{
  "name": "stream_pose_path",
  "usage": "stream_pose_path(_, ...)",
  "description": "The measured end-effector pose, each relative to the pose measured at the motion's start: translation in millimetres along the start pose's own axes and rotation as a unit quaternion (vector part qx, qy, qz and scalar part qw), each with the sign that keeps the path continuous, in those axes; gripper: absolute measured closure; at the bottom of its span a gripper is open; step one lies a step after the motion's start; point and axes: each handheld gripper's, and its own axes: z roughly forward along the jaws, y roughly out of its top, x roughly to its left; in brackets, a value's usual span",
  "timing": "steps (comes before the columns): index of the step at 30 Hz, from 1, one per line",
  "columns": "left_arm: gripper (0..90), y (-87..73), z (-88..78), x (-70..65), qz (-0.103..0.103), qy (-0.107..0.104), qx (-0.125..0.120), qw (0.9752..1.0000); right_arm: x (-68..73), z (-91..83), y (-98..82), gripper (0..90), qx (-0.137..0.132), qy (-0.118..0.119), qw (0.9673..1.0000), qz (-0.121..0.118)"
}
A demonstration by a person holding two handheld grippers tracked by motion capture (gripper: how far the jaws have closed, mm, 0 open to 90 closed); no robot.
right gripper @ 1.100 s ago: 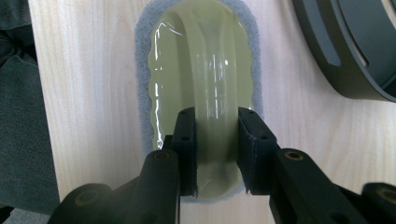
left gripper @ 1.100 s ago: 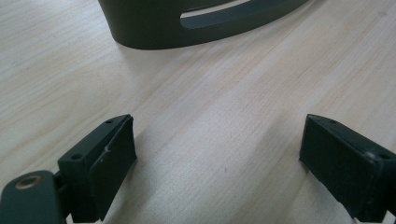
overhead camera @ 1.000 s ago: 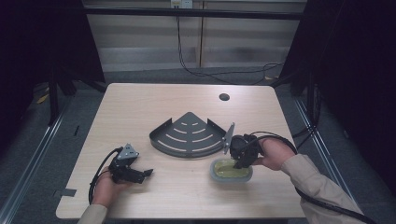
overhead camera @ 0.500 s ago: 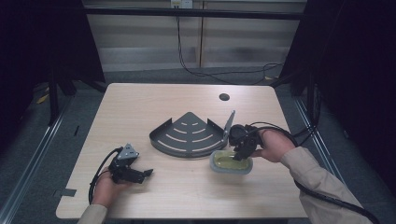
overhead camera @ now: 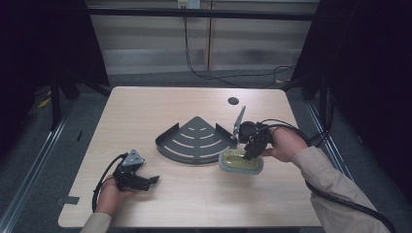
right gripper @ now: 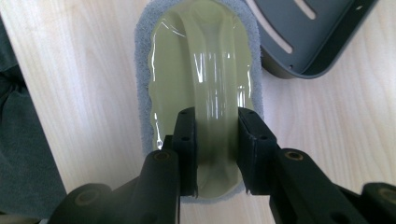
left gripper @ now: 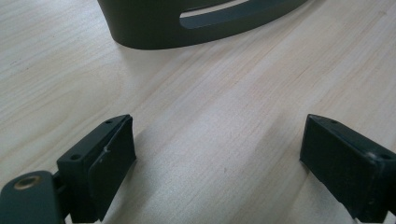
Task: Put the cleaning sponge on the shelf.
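Scrubber (overhead camera: pixel 240 161), grey pad under a glossy pale-green handle, lying flat on the table (overhead camera: pixel 194 204), just beside the right corner of the dark fan-shaped slotted tray (overhead camera: pixel 194 141). Pinched along its raised green ridge by the right gripper (overhead camera: pixel 248 154), 2 jaws closed against either side. Left gripper (overhead camera: pixel 154 180) well apart from the tray toward the near-left table edge, resting low, jaws spread wide, holding nothing.
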Motion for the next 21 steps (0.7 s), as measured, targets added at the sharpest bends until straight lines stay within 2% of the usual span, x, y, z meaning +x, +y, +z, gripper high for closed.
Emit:
stream_pose_path(7,9.6,0.0,0.0,0.0,0.000,0.000,0.000,1.0000,-10.5,-3.0,-0.2,70.8,-0.013,-0.001,0.9996,0.027)
stream_pose_path(8,9.6,0.0,0.0,0.0,0.000,0.000,0.000,1.0000,-10.7,-3.6,0.0,70.8,-0.008,-0.001,0.9993,0.037)
stream_pose_path(9,9.6,0.0,0.0,0.0,0.000,0.000,0.000,1.0000,-13.0,-3.3,-0.6,70.8,-0.010,-0.001,0.9994,0.033)
stream_pose_path(21,9.6,0.1,-0.2,0.1,0.000,-0.001,0.001,1.0000,-25.5,-12.1,-2.7,70.8,-0.014,-0.011,0.9981,0.058)
